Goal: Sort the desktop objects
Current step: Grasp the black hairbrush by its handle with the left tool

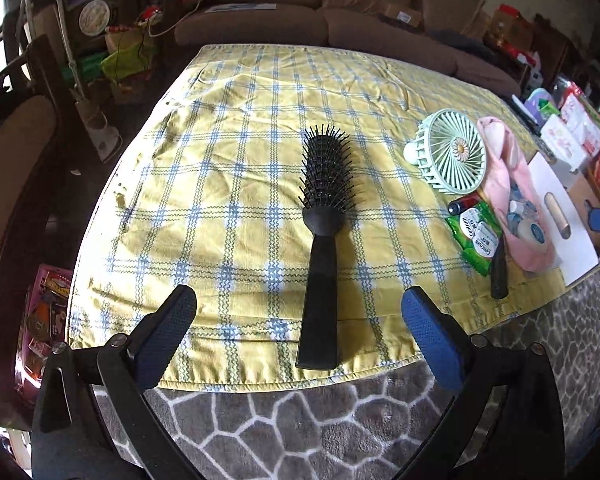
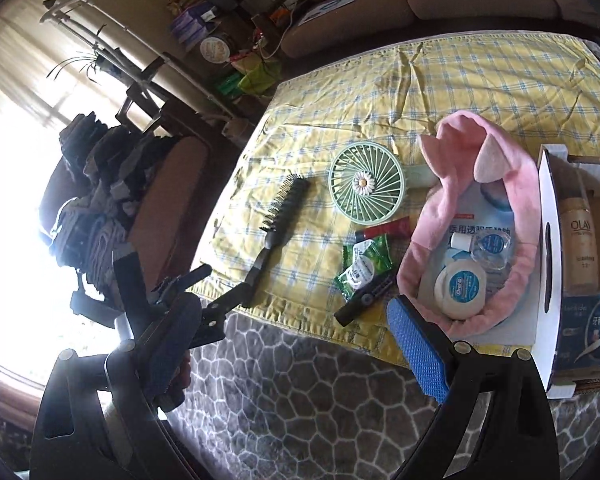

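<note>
Left gripper point(image 1: 299, 309): jaws are spread wide and nothing is held; the handle end of the hairbrush point(image 1: 323, 240) is seen between the pads, untouched.
Right gripper point(image 2: 296, 344): jaws are spread wide and nothing is held; only grey patterned rug point(image 2: 300, 400) is seen between the pads.
Hairbrush: laid flat on the yellow checked cloth point(image 1: 240, 152), centre of the left view, bristles toward the top.
Fan point(image 1: 452, 152): pale green, placed right of the brush, with a daisy at its hub.
Green packets point(image 1: 476, 236): "Centrum" is read in the left view; they lie lower right of the fan, beside a black pen-like thing point(image 1: 499, 272).
Pink pouch point(image 2: 480, 224): only in the right view is its inside shown, with a round white floss case point(image 2: 462, 286) marked "Oral-B" and a small clear bottle point(image 2: 482, 244).
Cream bottle point(image 2: 580, 248): "OLAY" is read only in the right view, at the right edge, inside a white box point(image 2: 550, 272).
Blue carton point(image 2: 592, 328): Chinese characters are printed on it, lower right.
Left gripper from the right view: seen at lower left, near the brush handle.
</note>
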Motion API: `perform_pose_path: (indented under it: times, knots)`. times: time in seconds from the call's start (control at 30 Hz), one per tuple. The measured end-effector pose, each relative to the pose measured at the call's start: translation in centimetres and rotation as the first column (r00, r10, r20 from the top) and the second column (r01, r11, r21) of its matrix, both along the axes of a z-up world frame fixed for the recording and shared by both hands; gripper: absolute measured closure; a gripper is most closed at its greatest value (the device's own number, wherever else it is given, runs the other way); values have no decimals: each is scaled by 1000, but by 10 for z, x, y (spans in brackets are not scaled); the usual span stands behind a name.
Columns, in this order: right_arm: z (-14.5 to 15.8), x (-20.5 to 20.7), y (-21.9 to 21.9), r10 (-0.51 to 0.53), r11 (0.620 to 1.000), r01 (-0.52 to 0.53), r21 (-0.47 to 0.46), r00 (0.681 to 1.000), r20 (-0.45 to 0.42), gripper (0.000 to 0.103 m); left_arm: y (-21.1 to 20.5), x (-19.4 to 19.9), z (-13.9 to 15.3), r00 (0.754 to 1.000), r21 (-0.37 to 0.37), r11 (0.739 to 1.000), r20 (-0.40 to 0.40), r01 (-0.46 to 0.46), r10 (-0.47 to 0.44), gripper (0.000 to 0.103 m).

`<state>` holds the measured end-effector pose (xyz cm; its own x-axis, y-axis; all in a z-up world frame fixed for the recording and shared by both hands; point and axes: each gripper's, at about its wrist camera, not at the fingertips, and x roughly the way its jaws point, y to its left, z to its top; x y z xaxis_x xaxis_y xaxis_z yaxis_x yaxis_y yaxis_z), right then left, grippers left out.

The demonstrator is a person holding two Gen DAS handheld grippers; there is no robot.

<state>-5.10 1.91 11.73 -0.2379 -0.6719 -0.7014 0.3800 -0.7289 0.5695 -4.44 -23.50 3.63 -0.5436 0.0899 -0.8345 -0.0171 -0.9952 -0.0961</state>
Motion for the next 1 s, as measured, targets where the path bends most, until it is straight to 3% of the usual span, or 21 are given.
perform_pose_path:
  times: [0.1,0.17,0.3,0.4,0.47,0.5,0.6,0.73,1.0]
  knots:
    - [-10,1,-12,10,1000,-10,-5,1000,20,7,6,-8,-9,999,9,1000,30,19,-19,19]
    - [-15,2,-19,14,1000,-14,-5,1000,25,7,11,-14,-18,997,0,1000,66,27,-27,35]
    - [-23,3,-29,24,1000,-24,-6,999,45,7,14,-14,-18,998,-17,1000,63,15,-14,39]
    - [-22,5,-30,27,1000,-27,-10,998,48,7,5,-12,-15,998,-3,1000,65,-15,16,58]
    - [-22,5,-30,27,1000,-27,-11,998,48,7,-3,-10,-13,997,50,998,71,-29,26,80]
    - [-21,6,-30,28,1000,-27,-14,998,49,7,-7,-8,-12,997,87,996,74,-36,30,83]
    - [-21,9,-32,29,999,-26,-32,997,66,7,-11,-1,-12,995,164,985,96,-45,30,85]
    - [-25,12,-34,20,997,-12,-77,994,110,7,1,12,-6,995,208,978,99,-2,-19,85]
    - [-31,24,-46,32,997,-21,-80,989,142,7,5,21,3,996,232,973,80,15,-34,85]
